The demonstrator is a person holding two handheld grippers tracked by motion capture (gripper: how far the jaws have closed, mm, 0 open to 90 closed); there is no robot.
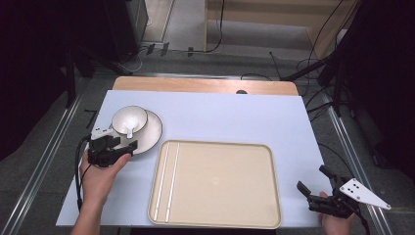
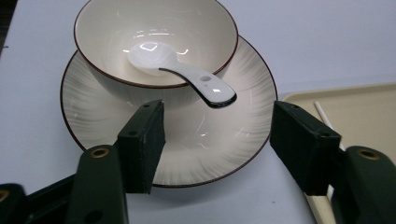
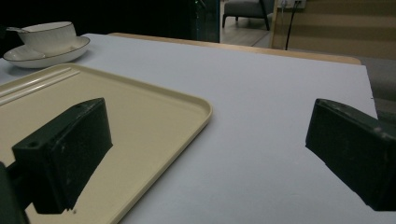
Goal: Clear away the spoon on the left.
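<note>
No brand, label or readable writing appears on any item.

The left hand-held gripper (image 1: pixel 128 147) sits at the near rim of the plate (image 1: pixel 151 134), at the left of the desk (image 1: pixel 235 117). Its jaws stand part open astride that rim, pads clear of it, nothing held. The bowl (image 1: pixel 129 120) stands on the plate, just left of the tray (image 1: pixel 225 186).

The left gripper view adds detail: the spoon (image 2: pixel 182 70) lies in the bowl (image 2: pixel 154 28), handle over the rim toward the camera, with a small hole and a dark tip. Both the bowl and the plate (image 2: pixel 98 107) carry a thin dark rim line. A corner of the tray (image 2: pixel 364 102) shows at right, with a white stick (image 2: pixel 322 114) on it.

The high view shows two white sticks (image 1: pixel 168 181) lying parallel along the tray's left side.

The right hand-held gripper (image 1: pixel 313 181) rests at the desk's near right corner, jaws wide and empty. The right gripper view shows the tray's corner (image 3: pixel 187 107) between the jaws, and the bowl (image 3: pixel 49 37) far off.
</note>
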